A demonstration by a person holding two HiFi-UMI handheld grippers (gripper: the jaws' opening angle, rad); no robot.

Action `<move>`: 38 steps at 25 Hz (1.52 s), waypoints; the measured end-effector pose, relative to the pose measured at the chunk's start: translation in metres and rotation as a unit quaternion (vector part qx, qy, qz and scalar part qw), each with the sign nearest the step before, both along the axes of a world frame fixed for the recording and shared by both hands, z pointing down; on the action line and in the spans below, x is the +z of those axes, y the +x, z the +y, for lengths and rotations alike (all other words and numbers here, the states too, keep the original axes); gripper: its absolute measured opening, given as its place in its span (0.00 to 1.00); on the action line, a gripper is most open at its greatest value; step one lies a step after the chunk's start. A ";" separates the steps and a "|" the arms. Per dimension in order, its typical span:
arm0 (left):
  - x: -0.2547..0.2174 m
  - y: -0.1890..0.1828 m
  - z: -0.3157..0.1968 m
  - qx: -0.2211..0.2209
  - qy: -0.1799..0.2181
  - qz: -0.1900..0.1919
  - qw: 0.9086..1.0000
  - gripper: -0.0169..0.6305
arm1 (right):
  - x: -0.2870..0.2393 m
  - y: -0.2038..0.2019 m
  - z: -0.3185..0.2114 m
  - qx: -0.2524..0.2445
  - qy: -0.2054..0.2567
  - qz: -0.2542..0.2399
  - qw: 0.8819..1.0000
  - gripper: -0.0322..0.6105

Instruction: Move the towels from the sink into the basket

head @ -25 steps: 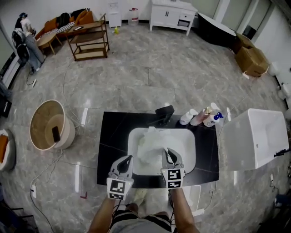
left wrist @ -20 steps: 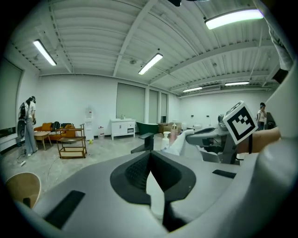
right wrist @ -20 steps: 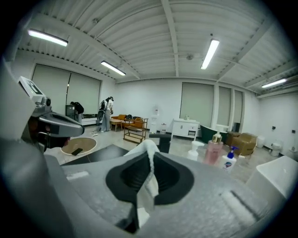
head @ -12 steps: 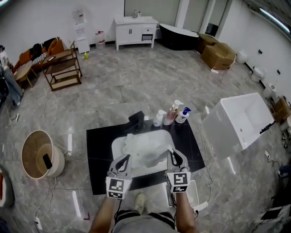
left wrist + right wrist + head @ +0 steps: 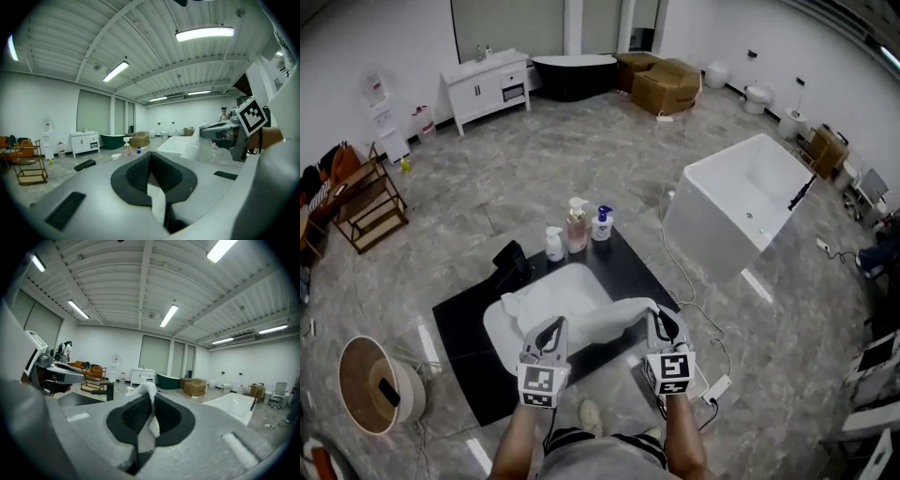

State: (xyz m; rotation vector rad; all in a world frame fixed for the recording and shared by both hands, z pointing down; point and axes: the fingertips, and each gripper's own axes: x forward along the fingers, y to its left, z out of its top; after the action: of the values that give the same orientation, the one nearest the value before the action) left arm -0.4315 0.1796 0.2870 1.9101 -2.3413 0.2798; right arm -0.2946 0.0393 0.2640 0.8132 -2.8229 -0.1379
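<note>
Towel [image 5: 602, 317], clenched at either end by left gripper [image 5: 552, 325] and right gripper [image 5: 660, 317], hangs over sink [image 5: 492, 330]; carrying it to basket [image 5: 408, 398] likely comes next.

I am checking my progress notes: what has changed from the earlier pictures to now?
The left gripper and right gripper rose out of the sink toward the person, lifting a towel stretched between them. Each is shut on it. White cloth in the sink, the bottles and the basket stayed put.
</note>
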 end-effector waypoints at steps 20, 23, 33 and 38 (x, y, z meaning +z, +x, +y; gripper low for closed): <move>-0.014 0.258 -0.148 0.203 0.008 -0.009 0.979 0.04 | -0.027 0.334 -0.091 0.233 0.020 -0.010 0.972 0.07; -0.017 0.297 -0.160 0.224 0.010 -0.010 0.975 0.04 | -0.031 0.372 -0.095 0.252 0.025 -0.010 0.967 0.07; -0.021 0.396 -0.183 0.262 0.018 -0.016 0.965 0.04 | -0.042 0.486 -0.101 0.298 0.046 -0.007 0.954 0.07; -0.022 0.440 -0.191 0.277 0.017 -0.019 0.961 0.04 | -0.041 0.527 -0.103 0.308 0.047 -0.006 0.950 0.07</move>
State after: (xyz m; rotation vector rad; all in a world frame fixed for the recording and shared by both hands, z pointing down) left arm 0.0084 -0.0117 0.2653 2.5640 -1.7860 0.3203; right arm 0.2322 -0.0639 0.2233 1.6668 -2.4404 -0.1695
